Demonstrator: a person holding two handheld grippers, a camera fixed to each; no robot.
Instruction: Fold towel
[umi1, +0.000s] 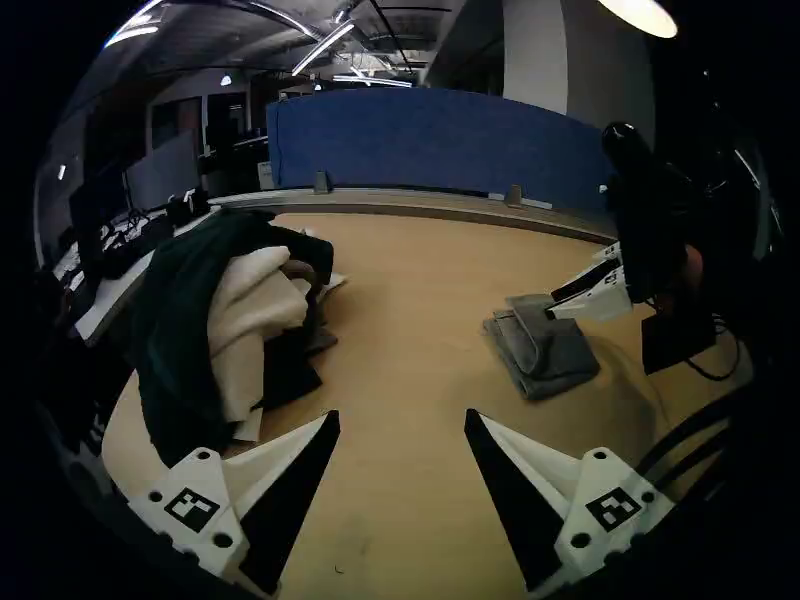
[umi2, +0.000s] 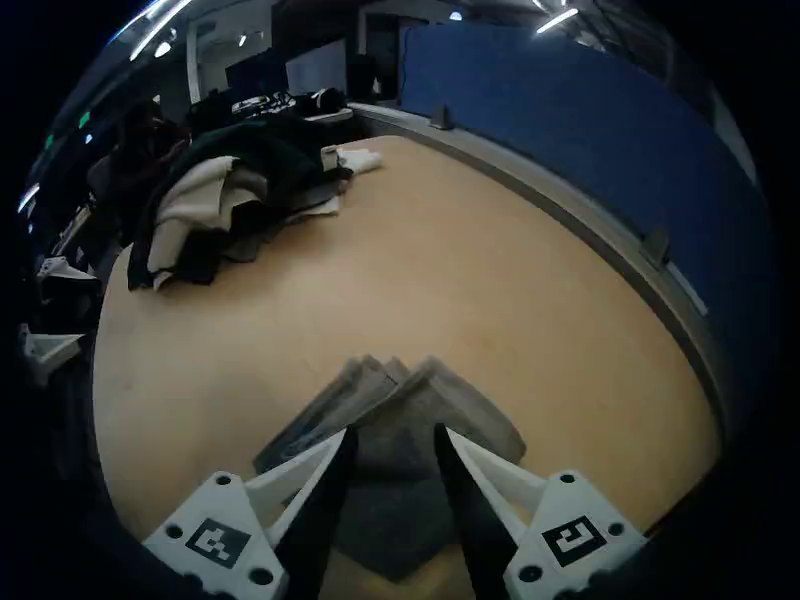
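Observation:
A grey towel (umi1: 540, 345) lies folded in a small stack on the wooden table (umi1: 420, 280), right of centre. My right gripper (umi1: 552, 314), held by a hand in a dark sleeve, has its tips on the towel's top. In the right gripper view the grey towel (umi2: 400, 440) lies flat under and between the fingers, and the right gripper (umi2: 393, 432) stands open with a narrow gap. My left gripper (umi1: 401, 415) is open wide above bare table, well short of the towel, with nothing between its fingers.
A heap of dark green, cream and black cloths (umi1: 230, 330) sits at the table's left end; it also appears far off in the right gripper view (umi2: 230, 200). A blue partition (umi1: 440, 140) runs along the table's far edge.

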